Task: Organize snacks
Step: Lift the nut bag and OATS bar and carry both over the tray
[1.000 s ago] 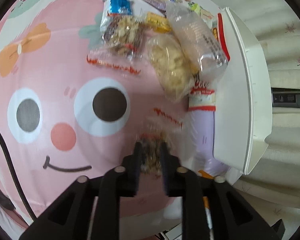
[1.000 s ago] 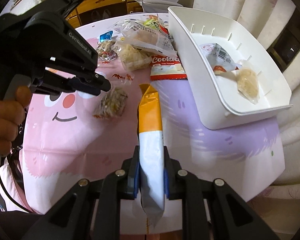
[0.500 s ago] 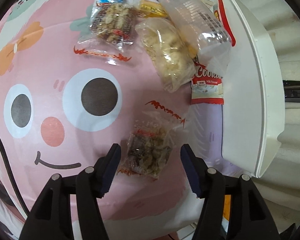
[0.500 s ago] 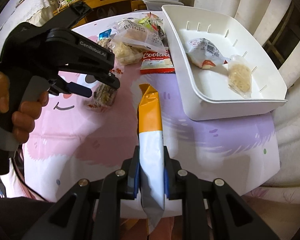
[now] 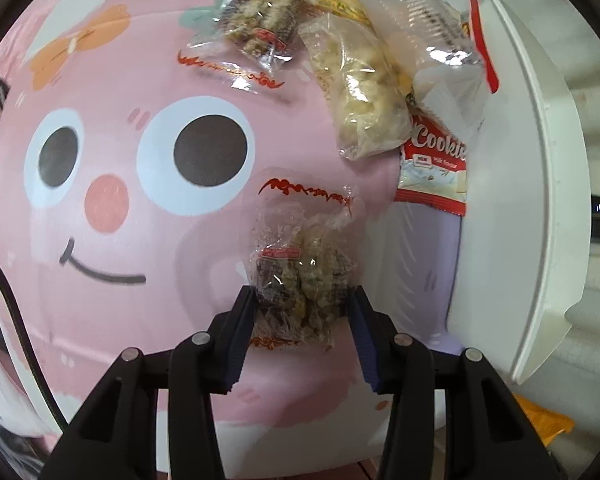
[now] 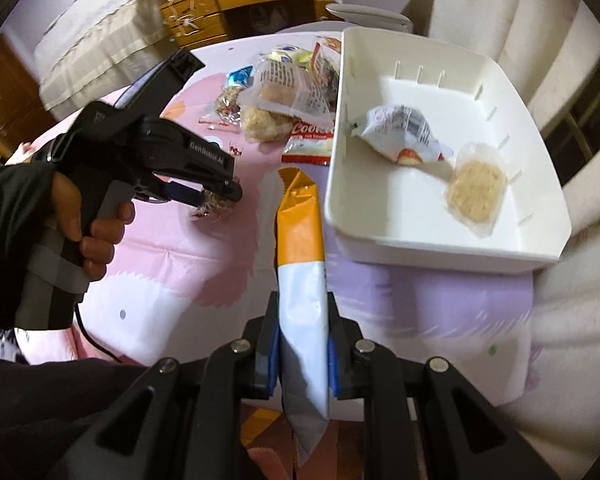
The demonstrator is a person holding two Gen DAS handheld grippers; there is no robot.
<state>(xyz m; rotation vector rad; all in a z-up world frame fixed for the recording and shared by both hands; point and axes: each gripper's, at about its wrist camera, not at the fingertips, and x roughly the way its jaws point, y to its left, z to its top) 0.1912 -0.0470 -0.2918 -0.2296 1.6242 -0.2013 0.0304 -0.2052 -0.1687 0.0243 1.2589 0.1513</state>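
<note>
Snacks: a loose pile sits at about 12 o'clock on the pink cartoon-face tablecloth [image 5: 112, 152], just beside the white bin [image 6: 444, 240].
Pile: a clear nut bar pack [image 5: 260, 24], a pale puffed-snack bag [image 5: 360, 84], a printed clear bag [image 5: 420, 28] and a red cookie pack [image 5: 434, 172] that touches the bin wall.
Left tongs [image 5: 302, 320]: pointed steeply down, jaws closing around a clear bag of nut clusters [image 5: 304, 276]. The bag is between the blue pads and both look like they're touching its sides, so I'd call it gripped.
Right tongs [image 6: 302, 354]: clamped tight on a long orange and white packet [image 6: 300, 248], which sticks out toward 12 o'clock with its orange end near the bin's near corner.
Bin: off at 2 o'clock in the right camera, holding a white crinkly packet [image 6: 400, 136] and a clear pack of pale crackers [image 6: 476, 192], lying slightly apart.
Person: hand [image 6: 80, 220] in a dark sleeve wraps the left tool's grey handle at 9 o'clock.
</note>
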